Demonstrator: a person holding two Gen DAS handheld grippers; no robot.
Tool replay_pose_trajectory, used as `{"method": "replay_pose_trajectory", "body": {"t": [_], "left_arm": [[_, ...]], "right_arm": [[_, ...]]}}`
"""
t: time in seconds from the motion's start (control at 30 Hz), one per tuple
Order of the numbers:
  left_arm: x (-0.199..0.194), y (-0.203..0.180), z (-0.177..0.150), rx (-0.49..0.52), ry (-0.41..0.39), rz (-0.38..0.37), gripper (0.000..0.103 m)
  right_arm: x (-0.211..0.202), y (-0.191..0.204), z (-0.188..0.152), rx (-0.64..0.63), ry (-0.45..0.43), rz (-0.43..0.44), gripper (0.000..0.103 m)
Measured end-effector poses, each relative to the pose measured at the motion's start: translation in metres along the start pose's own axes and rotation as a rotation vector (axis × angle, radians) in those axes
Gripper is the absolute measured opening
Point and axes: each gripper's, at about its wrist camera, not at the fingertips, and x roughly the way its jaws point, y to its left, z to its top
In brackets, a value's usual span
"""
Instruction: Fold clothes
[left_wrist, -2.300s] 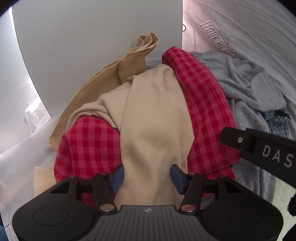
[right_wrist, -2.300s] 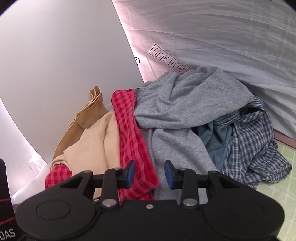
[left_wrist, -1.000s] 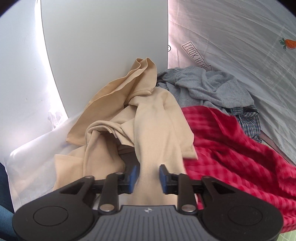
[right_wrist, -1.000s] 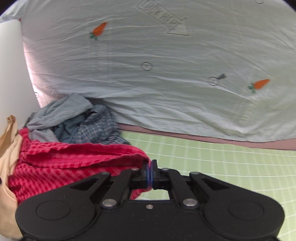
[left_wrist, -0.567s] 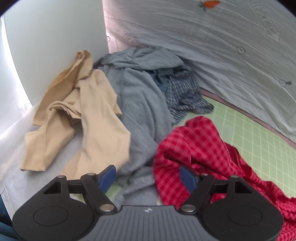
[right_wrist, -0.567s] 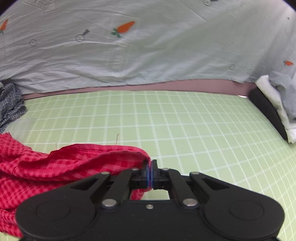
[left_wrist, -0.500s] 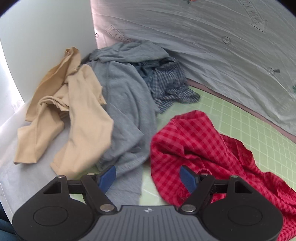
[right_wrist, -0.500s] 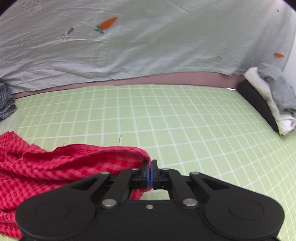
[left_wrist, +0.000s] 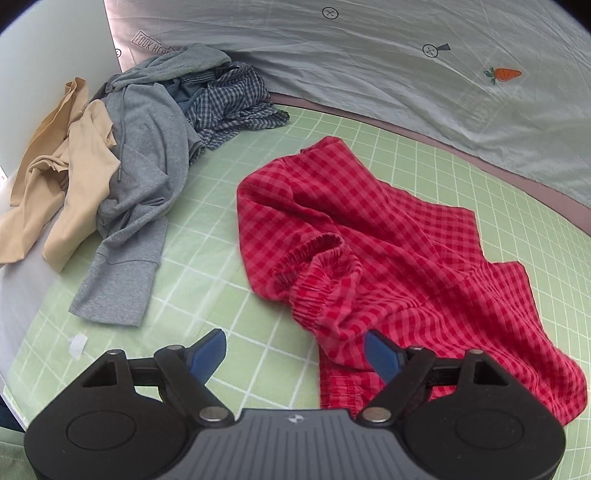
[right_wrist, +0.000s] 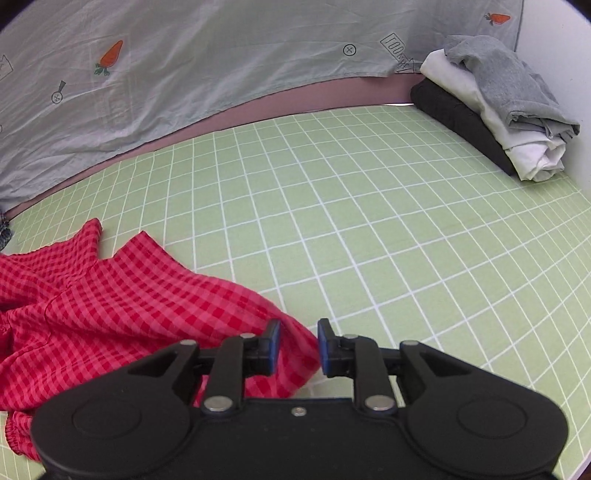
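The left gripper (left_wrist: 295, 349) hovers low over the green grid mat (left_wrist: 229, 236) with its blue-padded jaws spread wide and nothing between them; its right finger (left_wrist: 382, 354) sits just over the gathered waistband of the red gingham shorts (left_wrist: 388, 236), though whether it touches the cloth cannot be told. The right gripper (right_wrist: 298, 347) has its jaws parted by a narrow gap and grips nothing; the corner of the red shorts (right_wrist: 122, 306) lies under and just beside its left finger (right_wrist: 271, 345), loose on the mat (right_wrist: 369, 229). The shorts lie crumpled in the middle of the mat, elastic waistband bunched toward the left gripper. Farther out in the left wrist view, a heap of unfolded clothes sits at the mat's far left corner: a grey hoodie (left_wrist: 147, 155) sprawled over a beige garment (left_wrist: 62, 173), with a blue plaid shirt (left_wrist: 232, 103) behind it. In the right wrist view, a stack of folded clothes (right_wrist: 498, 107), grey on white on black, rests at the far right corner. A pale sheet printed with carrots (right_wrist: 184, 62) hangs along the back.
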Motion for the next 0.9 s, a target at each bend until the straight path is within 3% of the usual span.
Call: {"method": "replay_pose_trajectory", "body": {"t": [0.13, 0.2, 0.3, 0.47, 0.7, 0.9], "left_arm": [[0.004, -0.006, 0.001, -0.012, 0.013, 0.052, 0.083], [0.005, -0.007, 0.007, -0.015, 0.001, 0.075, 0.083], [0.009, -0.001, 0.016, -0.057, -0.017, 0.089, 0.087], [0.024, 0.012, 0.02, -0.132, 0.028, 0.105, 0.087], [0.046, 0.007, 0.011, -0.109, 0.109, 0.074, 0.087], [0.064, -0.003, 0.01, -0.087, 0.154, 0.06, 0.087]], "right_arm": [[0.003, 0.005, 0.015, -0.015, -0.039, 0.053, 0.043], [0.008, 0.009, 0.022, -0.025, -0.05, 0.079, 0.057], [0.021, 0.017, 0.031, -0.038, -0.039, 0.127, 0.057], [0.049, 0.047, 0.034, -0.119, 0.037, 0.169, 0.057], [0.073, 0.074, 0.035, -0.21, 0.085, 0.194, 0.065], [0.094, 0.087, 0.043, -0.254, 0.115, 0.204, 0.064]]}}
